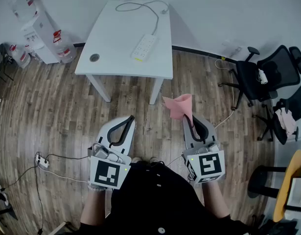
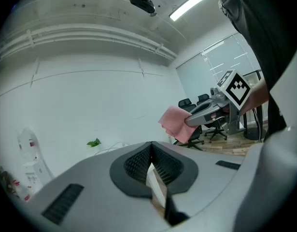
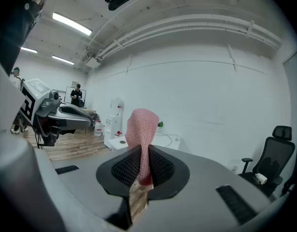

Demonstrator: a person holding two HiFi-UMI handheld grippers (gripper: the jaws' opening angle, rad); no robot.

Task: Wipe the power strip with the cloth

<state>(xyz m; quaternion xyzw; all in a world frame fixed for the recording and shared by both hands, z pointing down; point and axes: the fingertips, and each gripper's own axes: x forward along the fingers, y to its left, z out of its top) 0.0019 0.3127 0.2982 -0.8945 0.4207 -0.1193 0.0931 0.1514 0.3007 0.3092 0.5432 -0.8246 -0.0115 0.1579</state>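
- Head view: the left claw point(image 1: 129, 119) and right claw point(image 1: 188, 117) are held at the waist. Both are well apart from the power strip point(image 1: 144, 47) on the white worktop point(image 1: 116, 58). The pink cloth point(image 1: 178, 105) stands up, seemingly ready for wiping.
- Left gripper view: jaws pressed together, holding nothing.
- Right gripper view: jaws clenched on the cloth's lower fold, top free.

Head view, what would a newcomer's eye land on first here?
The pink cloth stands out, pinched in the right gripper and sticking up from it, low in the picture. Ahead, the white power strip lies on the white table, untouched. The left gripper is shut and empty.
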